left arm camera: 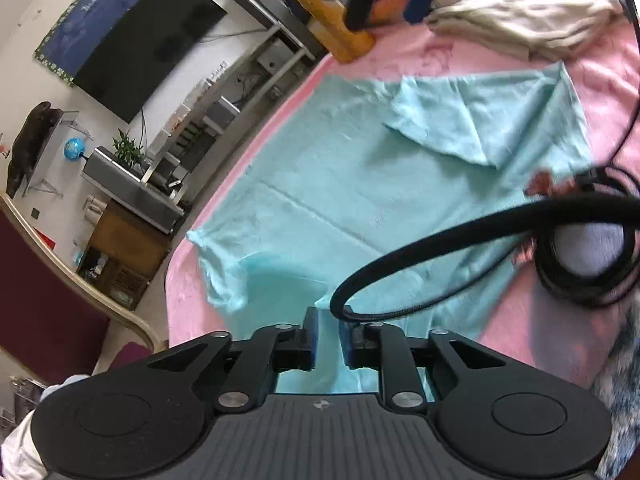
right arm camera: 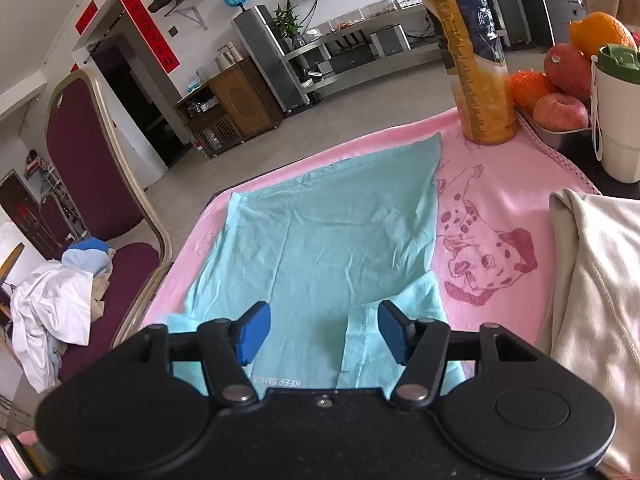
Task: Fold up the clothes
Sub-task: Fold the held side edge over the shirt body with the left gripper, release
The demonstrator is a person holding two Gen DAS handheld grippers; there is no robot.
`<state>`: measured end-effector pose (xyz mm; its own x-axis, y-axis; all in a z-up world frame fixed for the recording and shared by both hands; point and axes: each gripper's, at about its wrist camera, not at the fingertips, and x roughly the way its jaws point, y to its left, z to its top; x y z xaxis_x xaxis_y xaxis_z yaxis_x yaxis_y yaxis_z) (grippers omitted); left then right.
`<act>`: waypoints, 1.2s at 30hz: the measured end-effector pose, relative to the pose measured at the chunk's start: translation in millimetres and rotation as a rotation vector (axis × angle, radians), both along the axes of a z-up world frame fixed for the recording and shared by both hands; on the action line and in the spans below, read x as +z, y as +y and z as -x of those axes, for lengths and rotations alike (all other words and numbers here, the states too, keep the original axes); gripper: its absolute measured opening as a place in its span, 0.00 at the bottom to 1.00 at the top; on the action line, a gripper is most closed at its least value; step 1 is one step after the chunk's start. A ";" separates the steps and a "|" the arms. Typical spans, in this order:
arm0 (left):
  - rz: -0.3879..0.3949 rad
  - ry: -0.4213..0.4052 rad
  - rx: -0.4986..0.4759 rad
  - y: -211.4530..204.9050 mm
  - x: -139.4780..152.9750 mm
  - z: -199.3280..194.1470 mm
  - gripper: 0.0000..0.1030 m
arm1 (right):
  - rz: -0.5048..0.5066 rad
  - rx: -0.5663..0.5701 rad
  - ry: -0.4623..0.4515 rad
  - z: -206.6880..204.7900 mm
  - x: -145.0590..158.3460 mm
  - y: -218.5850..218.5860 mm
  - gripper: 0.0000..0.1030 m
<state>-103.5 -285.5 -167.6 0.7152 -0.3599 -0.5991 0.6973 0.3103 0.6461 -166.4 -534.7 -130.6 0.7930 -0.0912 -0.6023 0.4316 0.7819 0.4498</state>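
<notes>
On the pink blanket (right arm camera: 500,184) lies one teal shirt (right arm camera: 332,240), partly folded, its print reading "KEEP SMIL…". Beside it: one folded cream garment (right arm camera: 592,280), one orange bottle (right arm camera: 472,60), one white cup (right arm camera: 616,120), and a tray (right arm camera: 560,136) holding four fruits. The left gripper (left arm camera: 328,336) is narrowly parted, the right gripper (right arm camera: 324,332) wide apart; both grip nothing.

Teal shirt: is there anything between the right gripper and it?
Nothing visible. The right gripper hangs open directly over the near edge of the teal shirt, with only air between its pads and the cloth. The bottle and the beige garment stand off to the side.
</notes>
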 end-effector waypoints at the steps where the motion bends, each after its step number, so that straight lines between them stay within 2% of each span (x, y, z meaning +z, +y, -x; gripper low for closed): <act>1: 0.016 0.016 0.032 5.0 5.5 -5.8 0.35 | 0.000 0.005 0.000 0.6 0.4 0.7 0.59; 4: 0.138 0.132 0.189 28.3 37.5 -36.9 0.37 | 0.002 0.008 0.002 4.6 3.8 2.7 0.60; 5: 0.204 0.183 0.264 40.6 46.7 -51.9 0.37 | 0.002 0.005 0.002 6.7 5.6 3.0 0.60; 7: 0.348 0.288 0.421 67.0 64.5 -83.7 0.43 | -0.011 -0.016 -0.012 13.8 9.8 1.7 0.60; 9: 0.497 0.444 0.599 98.4 66.2 -118.1 0.42 | -0.032 -0.044 -0.038 21.7 12.8 -2.3 0.60; 11: 0.605 0.610 0.751 119.5 53.9 -143.2 0.39 | -0.068 -0.075 -0.046 25.4 10.8 -9.2 0.60; 16: 0.641 0.855 0.915 126.0 16.0 -166.7 0.32 | -0.174 -0.123 -0.043 25.7 -0.7 -24.3 0.58; 17: 0.645 0.876 0.934 126.5 10.5 -168.0 0.32 | -0.181 -0.124 -0.039 24.5 -2.4 -25.1 0.58; 20: 0.650 0.879 0.925 123.3 8.2 -162.8 0.31 | -0.151 -0.119 -0.021 21.4 -3.2 -22.0 0.58; 24: 0.621 0.869 0.882 118.2 9.1 -151.7 0.23 | -0.142 -0.120 -0.002 19.4 -5.9 -20.9 0.58; 25: 0.608 0.856 0.864 115.4 8.6 -150.7 0.08 | -0.140 -0.121 0.005 18.6 -6.9 -20.8 0.58; 26: 0.599 0.824 0.859 113.2 9.5 -149.4 0.01 | -0.139 -0.121 0.013 17.6 -8.2 -20.7 0.58; 29: 0.575 0.716 0.852 106.7 13.1 -145.3 0.00 | -0.123 -0.120 0.060 13.7 -13.3 -19.2 0.58; 31: 0.497 0.599 0.854 98.3 14.4 -141.4 0.00 | -0.110 -0.118 0.103 10.7 -17.7 -18.0 0.58; 33: 0.434 0.570 0.842 92.4 8.9 -139.6 0.01 | -0.102 -0.111 0.148 6.5 -23.1 -17.2 0.58; 35: 0.415 0.559 0.812 89.2 10.7 -135.8 0.02 | -0.093 -0.104 0.187 2.8 -27.8 -16.4 0.58; 36: 0.408 0.553 0.797 87.7 12.0 -133.8 0.09 | -0.087 -0.101 0.196 2.1 -28.9 -15.8 0.58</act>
<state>30.4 -197.8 -155.6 0.4973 -0.1536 -0.8539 0.3617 0.9313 0.0432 -168.5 -550.5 -159.5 0.6495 -0.1051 -0.7530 0.5917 0.6919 0.4138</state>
